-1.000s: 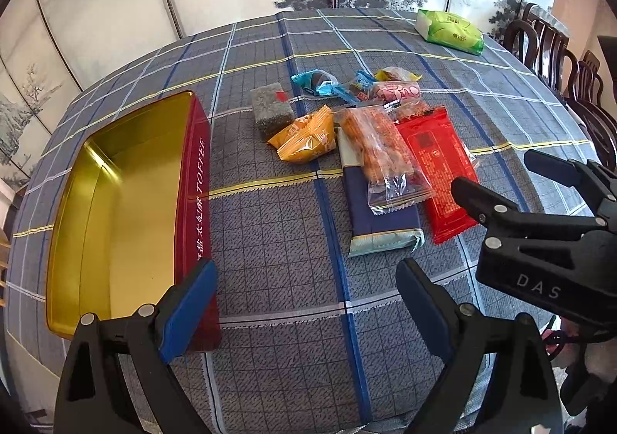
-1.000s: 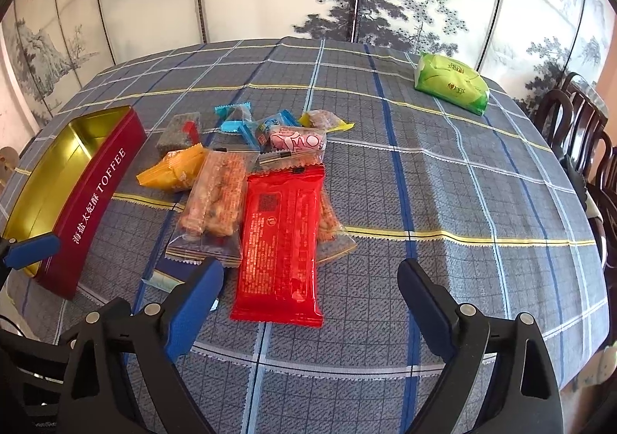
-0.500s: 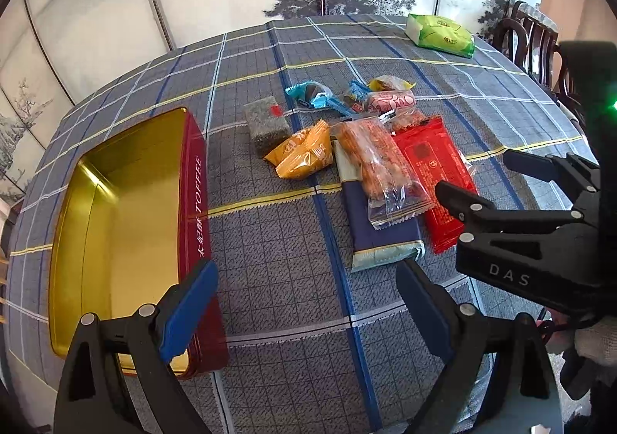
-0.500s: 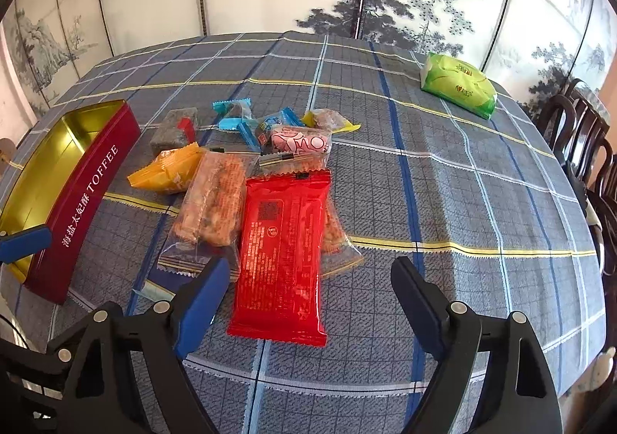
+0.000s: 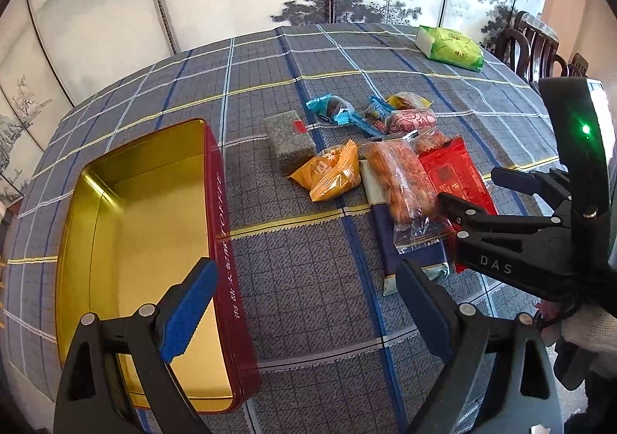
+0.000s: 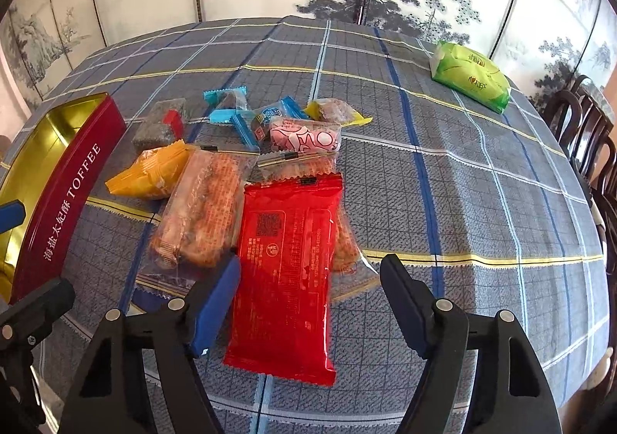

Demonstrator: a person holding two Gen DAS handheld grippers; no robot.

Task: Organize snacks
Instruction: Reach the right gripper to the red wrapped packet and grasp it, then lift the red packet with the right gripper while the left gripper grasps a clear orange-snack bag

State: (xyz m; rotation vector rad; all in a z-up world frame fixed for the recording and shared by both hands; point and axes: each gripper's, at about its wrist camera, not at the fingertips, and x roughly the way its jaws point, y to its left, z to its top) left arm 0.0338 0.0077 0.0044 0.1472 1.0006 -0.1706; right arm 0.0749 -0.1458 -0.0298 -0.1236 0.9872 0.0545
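A pile of wrapped snacks lies mid-table. In the right wrist view my right gripper (image 6: 308,303) is open, its jaws on either side of the near end of a red packet (image 6: 287,260). Beside it lie a clear bag of orange crackers (image 6: 198,214), a yellow packet (image 6: 150,173), a pink packet (image 6: 304,135) and blue candies (image 6: 227,110). An open red toffee tin (image 6: 65,195) with a gold inside stands at the left. In the left wrist view my left gripper (image 5: 304,314) is open and empty, over the cloth just right of the tin (image 5: 219,202). The right gripper (image 5: 501,202) shows there over the red packet (image 5: 455,175).
The round table (image 6: 482,183) has a grey-blue plaid cloth. A green tissue pack (image 6: 470,75) lies at the far right. Dark wooden chairs (image 6: 590,133) stand past the right edge. A painted folding screen stands behind the table. A grey block snack (image 5: 289,142) lies near the tin.
My right gripper has moved forward and down over the red packet's near end. My left gripper has shifted a little, with the tin and snacks larger in view.
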